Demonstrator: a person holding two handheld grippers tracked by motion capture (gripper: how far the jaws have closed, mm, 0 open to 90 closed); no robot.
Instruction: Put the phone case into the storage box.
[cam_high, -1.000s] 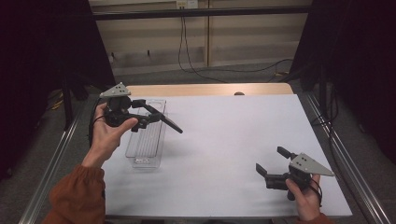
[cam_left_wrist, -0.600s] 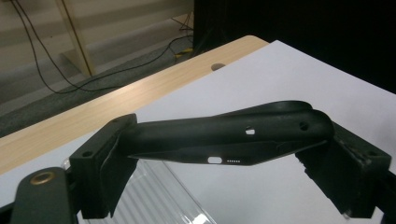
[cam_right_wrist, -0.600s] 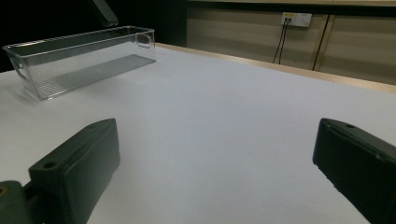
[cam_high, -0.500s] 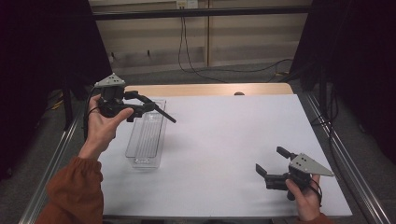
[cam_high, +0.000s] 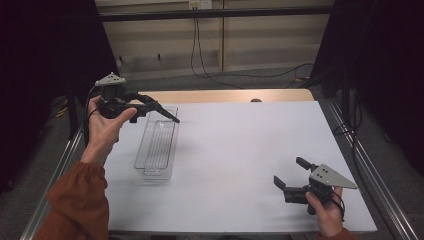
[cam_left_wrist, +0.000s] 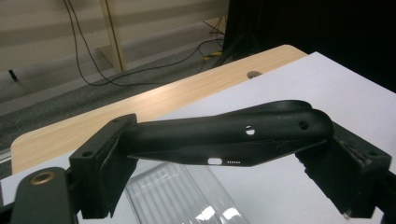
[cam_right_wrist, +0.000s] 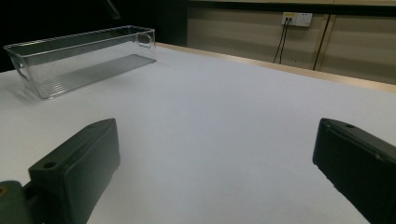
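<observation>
I had the left gripper (cam_high: 131, 106) up in the air over the far-left part of the table (cam_high: 240, 145), jaws clamped across a long black plastic piece (cam_left_wrist: 224, 140), some curved handle-like part, gripped side to side. In the left gripper view the piece ran crosswise between both jaws. In the high view its thin end (cam_high: 167, 116) stuck out to the right, over the far end of the clear bin (cam_high: 156, 145).

The key relation was that the bin sat directly below and slightly toward me from the held piece. The bin's long axis ran near-to-far, and the piece lay roughly across it, so I judged a turn of the wrist was needed before lowering, else it'd bridge the rim.

Left hand (cam_high: 102, 127) was raised, palm up-ish, forearm angled in from the bottom-left.

Right gripper (cam_high: 290, 176) rested low at the near-right of the table, jaws wide apart w/ nothing between them, well away from the bin. So the left was clearly the nearer one.
</observation>
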